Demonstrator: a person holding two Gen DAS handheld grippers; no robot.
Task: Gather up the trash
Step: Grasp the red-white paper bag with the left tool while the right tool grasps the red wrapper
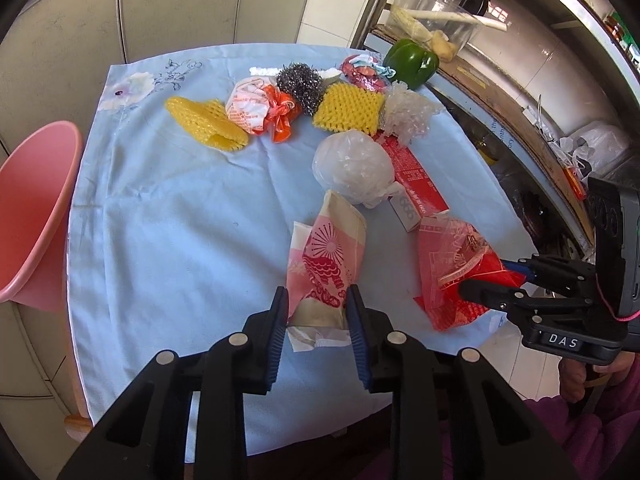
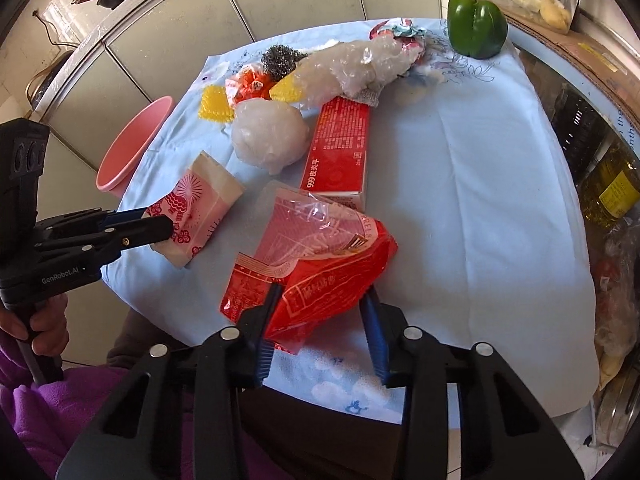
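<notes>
Blue-padded left gripper (image 1: 318, 312) pinches the near end of the pink paper bag (image 1: 328, 264); right gripper (image 2: 320, 312) clamps the crumpled red plastic wrapper (image 2: 320, 264), both at the near table edge for lifting. Beyond: remaining trash, then pink bin (image 1: 36, 208), presumably the drop point.

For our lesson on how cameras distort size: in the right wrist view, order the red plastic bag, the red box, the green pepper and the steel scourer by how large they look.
1. red plastic bag, nearest the camera, which inflates it
2. red box
3. green pepper
4. steel scourer
</notes>
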